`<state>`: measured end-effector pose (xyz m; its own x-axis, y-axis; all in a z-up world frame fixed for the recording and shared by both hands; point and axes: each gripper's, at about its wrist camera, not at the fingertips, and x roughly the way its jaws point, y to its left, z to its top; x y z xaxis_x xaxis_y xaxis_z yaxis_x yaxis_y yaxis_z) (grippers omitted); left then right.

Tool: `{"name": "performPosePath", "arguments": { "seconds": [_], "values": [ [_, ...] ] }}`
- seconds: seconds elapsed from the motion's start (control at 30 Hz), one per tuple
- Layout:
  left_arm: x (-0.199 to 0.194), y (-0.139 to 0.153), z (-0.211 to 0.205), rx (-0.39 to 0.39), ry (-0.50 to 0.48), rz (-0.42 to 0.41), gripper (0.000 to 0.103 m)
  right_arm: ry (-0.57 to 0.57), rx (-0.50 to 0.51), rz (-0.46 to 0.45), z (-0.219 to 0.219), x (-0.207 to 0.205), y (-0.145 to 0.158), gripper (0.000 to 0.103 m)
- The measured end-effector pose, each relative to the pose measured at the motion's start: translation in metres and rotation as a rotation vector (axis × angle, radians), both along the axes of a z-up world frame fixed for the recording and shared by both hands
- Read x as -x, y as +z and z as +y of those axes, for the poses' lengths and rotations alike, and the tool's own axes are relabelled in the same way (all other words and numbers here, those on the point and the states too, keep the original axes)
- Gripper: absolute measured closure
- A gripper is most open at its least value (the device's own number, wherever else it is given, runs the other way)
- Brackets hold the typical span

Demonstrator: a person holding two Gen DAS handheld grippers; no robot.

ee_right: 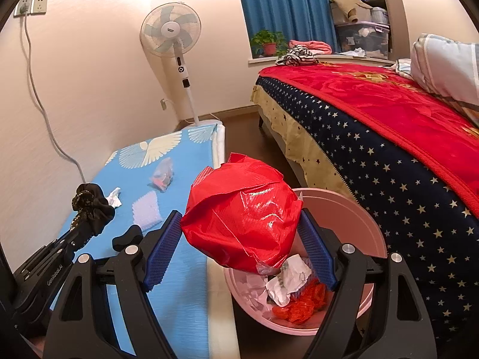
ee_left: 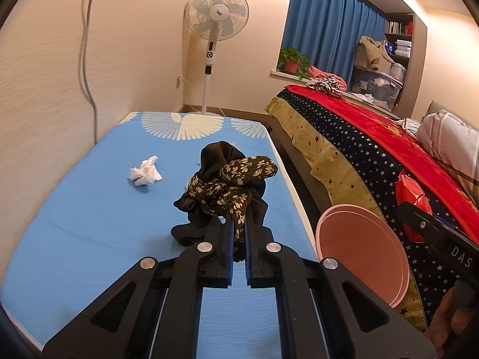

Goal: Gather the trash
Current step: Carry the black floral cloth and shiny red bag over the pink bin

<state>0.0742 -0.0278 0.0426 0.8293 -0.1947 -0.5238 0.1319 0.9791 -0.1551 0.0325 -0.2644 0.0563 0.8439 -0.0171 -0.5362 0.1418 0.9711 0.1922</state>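
My left gripper (ee_left: pixel 238 227) is shut on a dark floral cloth (ee_left: pixel 227 179) and holds it over the blue mat (ee_left: pixel 89 224); the cloth also shows in the right wrist view (ee_right: pixel 89 206). A crumpled white tissue (ee_left: pixel 145 171) lies on the mat to its left. My right gripper (ee_right: pixel 239 233) stands wide, with a red plastic bag (ee_right: pixel 242 215) between its fingers over the pink bin (ee_right: pixel 353 209). The left pad (ee_right: pixel 163 249) looks clear of the bag. The bin holds white paper and red scraps. The pink bin (ee_left: pixel 359 254) stands right of the mat.
A clear wrapper with red bits (ee_right: pixel 163 176) and a pale foam piece (ee_right: pixel 146 209) lie on the mat. A bed with a red and starred blanket (ee_right: pixel 389 137) stands to the right. A standing fan (ee_left: pixel 216 18) and a wall cable (ee_left: pixel 86 59) are behind.
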Motion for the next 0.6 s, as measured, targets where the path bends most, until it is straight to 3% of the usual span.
{"name": "performPosePath", "arguments": {
  "seconds": [0.6],
  "values": [
    [-0.003, 0.001, -0.036, -0.007, -0.071, -0.009, 0.098, -0.091, 0.004, 0.001, -0.026, 0.004, -0.002, 0.026]
  ]
}}
